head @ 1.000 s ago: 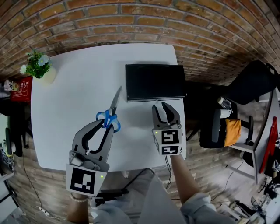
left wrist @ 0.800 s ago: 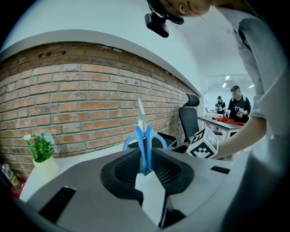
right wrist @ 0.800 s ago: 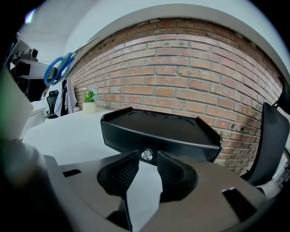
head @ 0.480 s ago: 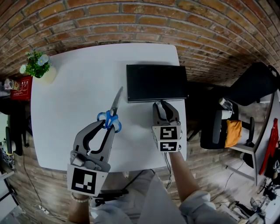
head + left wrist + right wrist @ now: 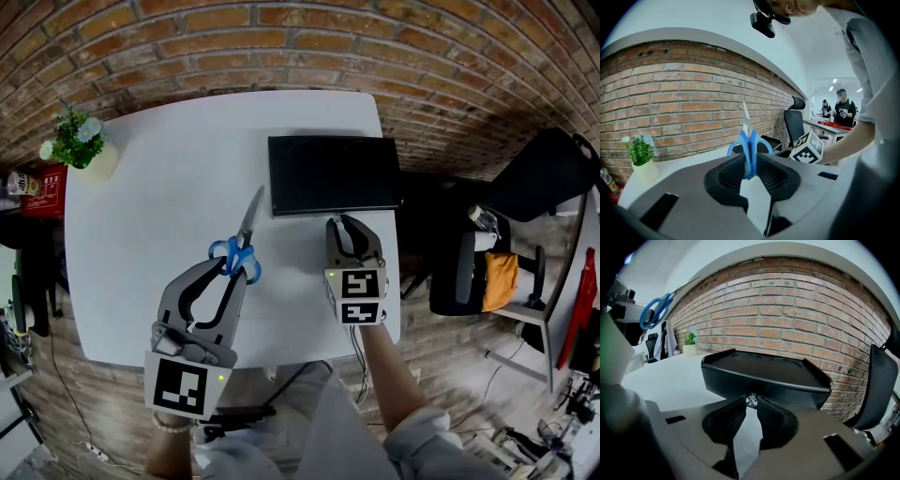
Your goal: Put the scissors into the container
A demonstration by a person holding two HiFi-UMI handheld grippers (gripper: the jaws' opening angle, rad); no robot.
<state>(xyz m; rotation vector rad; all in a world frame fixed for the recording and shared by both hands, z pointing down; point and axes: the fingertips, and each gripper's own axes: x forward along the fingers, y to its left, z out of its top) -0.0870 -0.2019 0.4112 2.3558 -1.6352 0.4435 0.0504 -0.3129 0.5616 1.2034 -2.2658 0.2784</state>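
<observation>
Scissors (image 5: 242, 240) with blue handles and steel blades are clamped by the handles in my left gripper (image 5: 231, 268), which is shut on them above the white table (image 5: 150, 187). In the left gripper view the scissors (image 5: 748, 149) stand upright between the pads of the left gripper (image 5: 750, 168), blades pointing up and away. The black tray container (image 5: 333, 208) lies at the table's far right. My right gripper (image 5: 349, 223) sits at its near wall. Seen in the right gripper view, the right gripper (image 5: 751, 402) has its tips closed on a small shiny knob (image 5: 751, 400) against the container (image 5: 764, 377).
A potted plant (image 5: 80, 141) stands at the table's far left corner. A brick wall runs behind the table. A black office chair (image 5: 544, 173) and an orange cloth (image 5: 499, 281) are off to the right, and a red box (image 5: 42, 192) sits off the left edge.
</observation>
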